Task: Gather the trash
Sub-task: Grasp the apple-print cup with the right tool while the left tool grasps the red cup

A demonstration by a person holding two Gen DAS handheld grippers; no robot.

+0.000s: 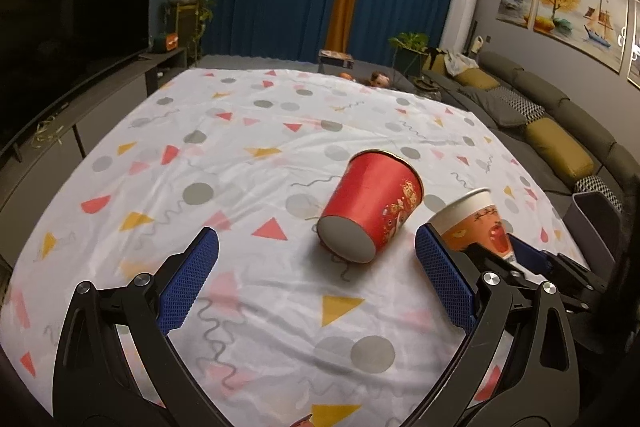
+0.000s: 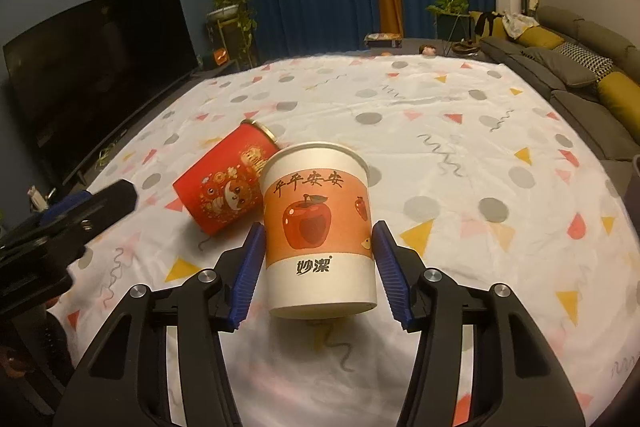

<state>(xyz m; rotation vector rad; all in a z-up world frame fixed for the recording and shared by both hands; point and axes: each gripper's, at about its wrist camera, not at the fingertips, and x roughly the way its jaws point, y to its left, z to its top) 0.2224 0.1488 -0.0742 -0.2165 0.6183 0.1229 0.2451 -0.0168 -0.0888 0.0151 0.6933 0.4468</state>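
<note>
Patterned tablecloth (image 2: 460,131): right fingers (image 2: 250,267) pinch upright apple-print cup (image 2: 318,227); left fingers (image 1: 192,279) spread.

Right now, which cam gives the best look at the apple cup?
Right wrist view: the apple cup stands upright and centred, its whole front, rim and base visible between the right gripper pads. The left wrist view catches only its upper part at the right, base hidden behind the left gripper's finger.

Dim warm indoor light; soft shadows; strong fisheye bending and dark corners.
</note>
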